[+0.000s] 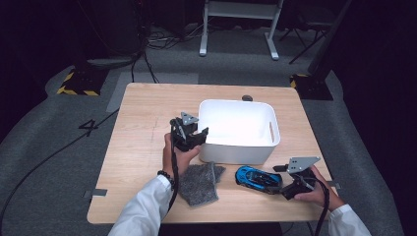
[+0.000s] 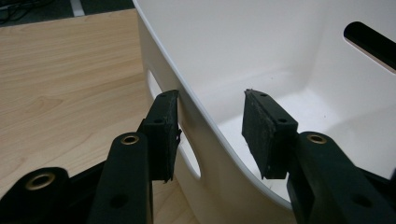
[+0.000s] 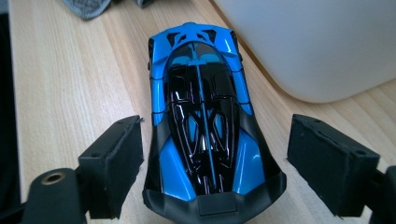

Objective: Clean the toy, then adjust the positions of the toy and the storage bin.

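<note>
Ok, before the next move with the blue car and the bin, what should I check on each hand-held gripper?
1. Right hand-held gripper open around the blue toy car, pads clear of its sides: ok.
2. Car flat on the table, beside the white bin: ok.
3. Left hand-held gripper straddles the bin's near wall, one jaw outside, one inside: ok.
4. Left pads pressing on that wall: not ok, gaps show on both sides.
5. Bin floor free for the car: ok in the part seen.
6. Grey cloth clear of the car: ok.
</note>
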`<state>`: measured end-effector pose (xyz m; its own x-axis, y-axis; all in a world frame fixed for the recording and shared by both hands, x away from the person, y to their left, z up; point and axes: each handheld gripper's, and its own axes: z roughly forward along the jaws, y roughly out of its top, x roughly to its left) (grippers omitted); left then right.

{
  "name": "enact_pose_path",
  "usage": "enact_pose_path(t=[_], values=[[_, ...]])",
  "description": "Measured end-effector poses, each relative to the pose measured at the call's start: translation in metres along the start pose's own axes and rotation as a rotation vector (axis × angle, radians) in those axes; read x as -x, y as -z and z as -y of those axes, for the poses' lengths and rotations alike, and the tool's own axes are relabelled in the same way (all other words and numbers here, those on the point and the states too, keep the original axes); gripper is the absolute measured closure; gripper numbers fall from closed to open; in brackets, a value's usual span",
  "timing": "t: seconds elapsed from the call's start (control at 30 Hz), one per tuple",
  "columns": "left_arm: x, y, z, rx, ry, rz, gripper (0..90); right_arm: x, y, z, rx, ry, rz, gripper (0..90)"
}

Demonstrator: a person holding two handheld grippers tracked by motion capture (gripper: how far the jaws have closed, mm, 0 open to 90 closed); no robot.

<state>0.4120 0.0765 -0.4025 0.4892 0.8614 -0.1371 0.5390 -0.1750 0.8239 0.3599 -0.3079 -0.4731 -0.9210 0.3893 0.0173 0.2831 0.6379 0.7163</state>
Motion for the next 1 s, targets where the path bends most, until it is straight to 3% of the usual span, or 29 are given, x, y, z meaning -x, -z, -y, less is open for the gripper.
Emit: enact_pose_path(t=[0.3,0.47,0.63,0.77,0.9,1.0], values=[[0.005,-0.001,0.002,0.012,-0.019,0.005,55.3,0.003,-0.01,0.007,-0.039,-0.005,-0.014,16.1],[0.009,0.005,0.006,0.025,-0.008,0.017,54.9,0.003,-0.022,0.011,-0.083,0.004,-0.012,15.5],[0.011,0.007,0.007,0.025,-0.005,0.025,54.5,0.0,-0.023,0.014,-0.057,0.007,-0.006,15.7],[0.01,0.009,0.008,0.033,-0.026,0.033,53.1,-0.002,-0.022,0.017,-0.041,0.018,0.005,16.6],[0.008,0.01,0.009,0.046,-0.063,0.066,45.6,-0.005,-0.023,0.016,-0.046,0.035,0.003,19.9],[0.007,0.016,0.007,0.083,-0.079,0.089,38.4,-0.002,-0.021,0.019,-0.021,0.034,-0.002,22.6]])
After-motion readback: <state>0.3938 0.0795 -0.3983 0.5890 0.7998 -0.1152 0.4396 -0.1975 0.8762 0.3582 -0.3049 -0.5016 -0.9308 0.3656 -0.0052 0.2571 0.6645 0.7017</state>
